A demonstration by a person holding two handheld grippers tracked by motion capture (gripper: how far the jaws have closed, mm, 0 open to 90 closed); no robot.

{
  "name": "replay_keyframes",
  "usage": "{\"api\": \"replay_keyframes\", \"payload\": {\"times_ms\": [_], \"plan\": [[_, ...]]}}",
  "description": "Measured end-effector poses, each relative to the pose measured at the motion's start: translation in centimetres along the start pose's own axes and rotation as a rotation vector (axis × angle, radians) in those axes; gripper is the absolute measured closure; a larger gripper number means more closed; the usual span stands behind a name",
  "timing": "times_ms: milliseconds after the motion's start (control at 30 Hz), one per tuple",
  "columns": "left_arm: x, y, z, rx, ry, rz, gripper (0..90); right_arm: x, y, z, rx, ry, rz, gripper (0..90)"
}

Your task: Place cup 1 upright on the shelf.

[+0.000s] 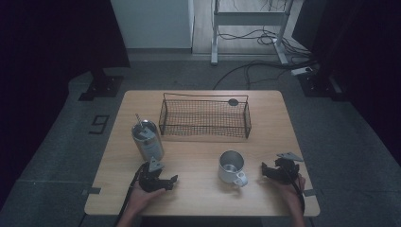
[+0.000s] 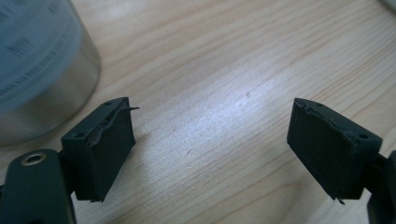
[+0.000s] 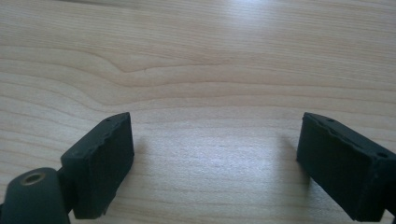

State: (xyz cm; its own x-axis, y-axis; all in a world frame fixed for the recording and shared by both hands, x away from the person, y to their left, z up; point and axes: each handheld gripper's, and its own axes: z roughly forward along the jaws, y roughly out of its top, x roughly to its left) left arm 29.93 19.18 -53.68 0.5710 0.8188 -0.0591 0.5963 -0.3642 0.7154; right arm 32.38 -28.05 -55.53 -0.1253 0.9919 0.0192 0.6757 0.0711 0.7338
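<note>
From above, a pale wooden surface point(image 1: 198, 156) stands on grey carpet in a dim room, cables trailing behind. On it: a black wire basket point(image 1: 204, 118), a tall steel can point(image 1: 147, 140) just beyond the left claw point(image 1: 166, 182), and a steel mug point(image 1: 231, 167) near the right claw point(image 1: 265, 171).

Left gripper view: left claw point(image 2: 212, 140) spread over bare wood, the can point(image 2: 42, 65) beside it.

Right gripper view: right claw point(image 3: 215, 154) spread, pinching nothing.
</note>
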Motion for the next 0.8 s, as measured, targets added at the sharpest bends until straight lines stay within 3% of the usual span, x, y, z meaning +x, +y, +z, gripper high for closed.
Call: {"api": "replay_keyframes", "payload": {"times_ms": [133,367,800], "plan": [[0.2,0.4,-1.6,-0.067,-0.013,-0.019,15.0,-0.1,0.0,0.0,-0.002,-0.001,0.0,11.6],[1.2,0.9,-3.5,-0.126,-0.006,-0.047,14.9,-0.1,0.0,0.0,-0.001,-0.002,-0.002,11.6],[2.7,1.1,-6.0,-0.181,0.053,-0.058,14.6,-0.1,0.0,0.0,-0.003,-0.005,0.002,12.3]]}}
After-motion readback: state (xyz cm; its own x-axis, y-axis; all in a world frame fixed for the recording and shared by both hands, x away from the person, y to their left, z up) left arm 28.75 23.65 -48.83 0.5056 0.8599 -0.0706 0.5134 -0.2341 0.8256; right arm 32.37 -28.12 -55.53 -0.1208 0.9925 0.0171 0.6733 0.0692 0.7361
